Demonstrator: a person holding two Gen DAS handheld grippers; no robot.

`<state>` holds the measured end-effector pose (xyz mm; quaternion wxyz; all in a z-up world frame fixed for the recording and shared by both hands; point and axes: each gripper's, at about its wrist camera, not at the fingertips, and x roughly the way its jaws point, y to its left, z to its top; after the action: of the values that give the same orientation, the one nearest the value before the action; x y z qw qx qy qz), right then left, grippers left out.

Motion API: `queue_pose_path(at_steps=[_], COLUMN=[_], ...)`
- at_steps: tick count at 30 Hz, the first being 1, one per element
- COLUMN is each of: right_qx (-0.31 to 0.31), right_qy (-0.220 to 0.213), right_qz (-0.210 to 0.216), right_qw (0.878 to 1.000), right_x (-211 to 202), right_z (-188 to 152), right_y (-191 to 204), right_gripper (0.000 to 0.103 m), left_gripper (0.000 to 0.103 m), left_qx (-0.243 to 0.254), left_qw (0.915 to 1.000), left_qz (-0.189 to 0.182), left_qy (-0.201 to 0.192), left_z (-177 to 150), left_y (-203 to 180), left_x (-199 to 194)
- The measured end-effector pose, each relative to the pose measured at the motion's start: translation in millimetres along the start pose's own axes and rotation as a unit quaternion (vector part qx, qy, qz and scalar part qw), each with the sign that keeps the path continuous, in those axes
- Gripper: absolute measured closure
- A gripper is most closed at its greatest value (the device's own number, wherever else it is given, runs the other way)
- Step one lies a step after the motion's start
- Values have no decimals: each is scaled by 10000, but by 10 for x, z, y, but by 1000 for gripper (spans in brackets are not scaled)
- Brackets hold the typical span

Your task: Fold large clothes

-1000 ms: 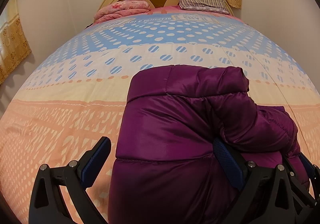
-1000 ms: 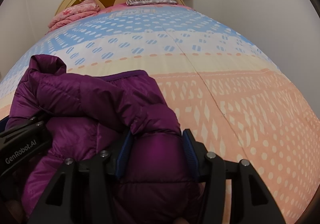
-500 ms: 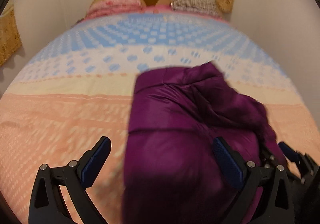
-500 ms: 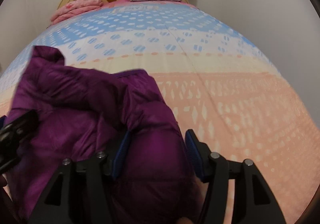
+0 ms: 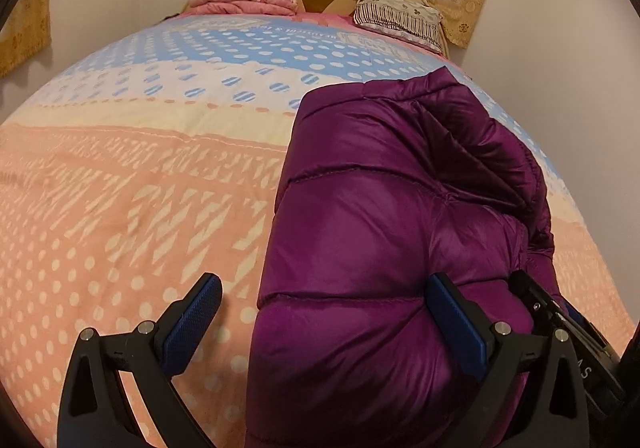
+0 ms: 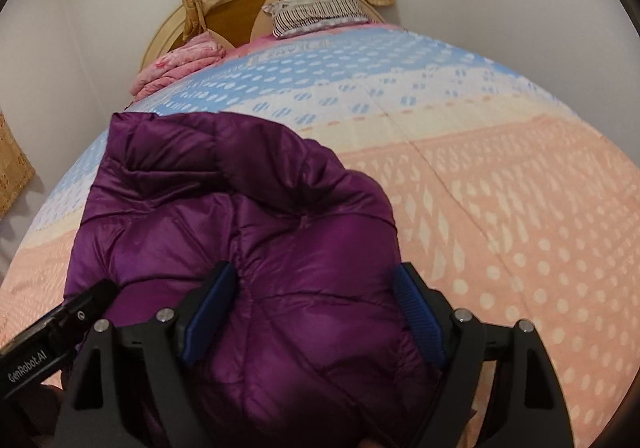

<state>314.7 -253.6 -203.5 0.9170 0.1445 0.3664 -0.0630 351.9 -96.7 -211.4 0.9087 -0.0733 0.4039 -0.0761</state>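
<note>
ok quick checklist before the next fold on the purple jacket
1. Purple jacket lying on the bed cover: ok.
2. Right gripper letting go: jaws opening, jacket bulk between them; pad contact cannot tell.
3. Left gripper open: ok, left pad off the jacket.
4. Jacket folded flat: not ok, far end bunched.
5. Bed around it free: ok; pink quilt and pillow far off.
</note>
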Motion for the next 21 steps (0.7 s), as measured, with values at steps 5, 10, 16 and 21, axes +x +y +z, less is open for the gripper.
queue_pose_path(at_steps=[5,10,16,21], right_qx=[4,83,54,-53], right_qy=[-4,-64,-627,43], right_qz=[-3,123,1,68], right_qw=[10000,9999,9980,10000], right_x=[5,-80,-401,-114], right_z=[-4,27,38,29], right_y=[9,-59,-269,-267], right_gripper=[18,20,33,36], left_gripper=[1,1,1,1], left_qx=[109,183,526,368], left_qw=[9998,9998,9973,9986], left_qz=[128,69,388,-243], left_qy=[-71,75,-333,288], left_z=[-43,-22,-24,-63], left_y=[-66,-51,168,257], left_x=[10,-46,-465,-165])
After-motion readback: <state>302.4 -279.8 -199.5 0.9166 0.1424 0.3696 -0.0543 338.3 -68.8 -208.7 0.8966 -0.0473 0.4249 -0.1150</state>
